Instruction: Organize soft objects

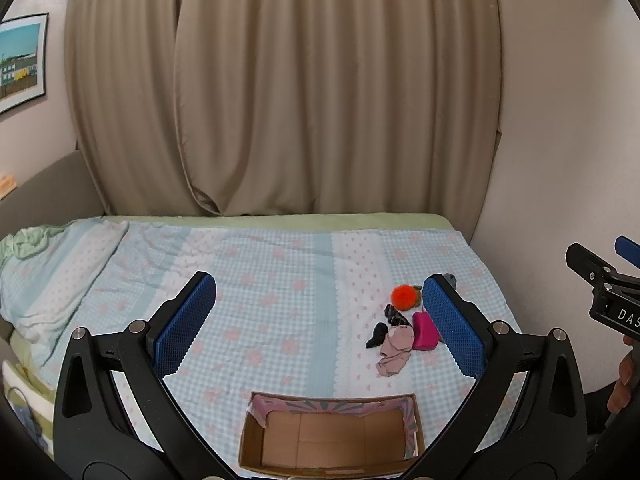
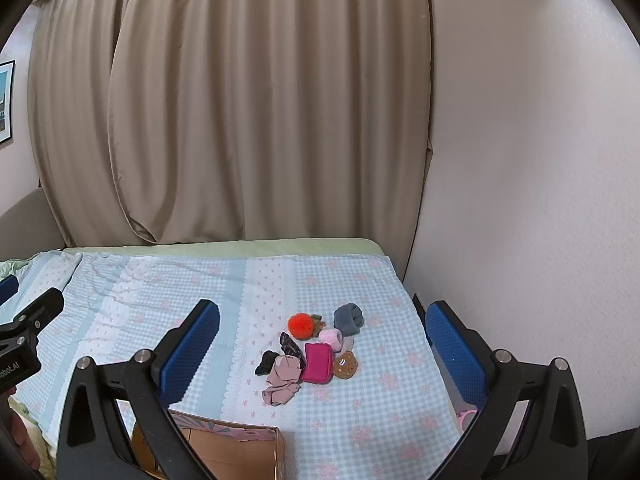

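Observation:
A small heap of soft things lies on the bed: an orange pompom (image 2: 300,325), a grey sock (image 2: 349,318), a pale pink ball (image 2: 330,337), a magenta pouch (image 2: 318,362), a brown bear face (image 2: 344,365), a dusty pink cloth (image 2: 282,380) and dark socks (image 2: 267,361). In the left wrist view the pompom (image 1: 403,297), pouch (image 1: 424,330) and pink cloth (image 1: 394,350) show beside the right finger. An open cardboard box (image 1: 332,436) stands empty at the bed's near edge. My left gripper (image 1: 320,324) and right gripper (image 2: 322,356) are both open and empty, held above the bed.
The bed has a blue checked cover (image 1: 260,280) with a pillow (image 1: 48,272) at the left. Beige curtains (image 1: 280,100) hang behind and a white wall (image 2: 520,200) closes the right side. The box corner (image 2: 240,448) shows low in the right wrist view.

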Available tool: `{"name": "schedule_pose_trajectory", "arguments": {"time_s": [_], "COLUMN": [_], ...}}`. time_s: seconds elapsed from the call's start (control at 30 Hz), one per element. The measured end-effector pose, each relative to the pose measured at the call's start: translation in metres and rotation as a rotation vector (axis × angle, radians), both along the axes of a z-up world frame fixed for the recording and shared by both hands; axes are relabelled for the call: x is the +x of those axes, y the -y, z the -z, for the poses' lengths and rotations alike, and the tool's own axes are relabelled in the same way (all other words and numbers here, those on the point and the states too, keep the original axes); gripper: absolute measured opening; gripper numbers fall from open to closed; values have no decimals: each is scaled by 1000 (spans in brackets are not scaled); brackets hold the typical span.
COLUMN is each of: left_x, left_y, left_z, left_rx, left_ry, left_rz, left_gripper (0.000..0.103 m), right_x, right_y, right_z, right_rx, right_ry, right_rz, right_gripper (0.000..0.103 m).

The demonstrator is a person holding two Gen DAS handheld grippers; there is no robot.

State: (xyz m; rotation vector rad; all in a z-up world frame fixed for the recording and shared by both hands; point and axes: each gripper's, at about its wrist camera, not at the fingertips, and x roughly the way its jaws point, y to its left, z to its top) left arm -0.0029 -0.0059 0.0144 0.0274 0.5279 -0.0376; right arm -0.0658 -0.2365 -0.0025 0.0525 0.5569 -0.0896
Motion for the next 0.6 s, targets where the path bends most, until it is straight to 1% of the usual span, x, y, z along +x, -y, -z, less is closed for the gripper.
{"name": "schedule_pose_trajectory", "arguments": {"time_s": [0.43,0.6], "left_x": [-2,2], "left_y": [-5,-6], "left_z": [2,5], "left_rx": [-4,-6], "left_ry": [13,-11], "left_rz": [11,17], "left_gripper": [103,103], "right_x": [-1,-2], "right_y": [-1,-3], "right_z": [2,2], "right_rx": [-2,-2], "right_ry": [2,0], "right_rz": [0,0], "right_gripper": [103,103]}}
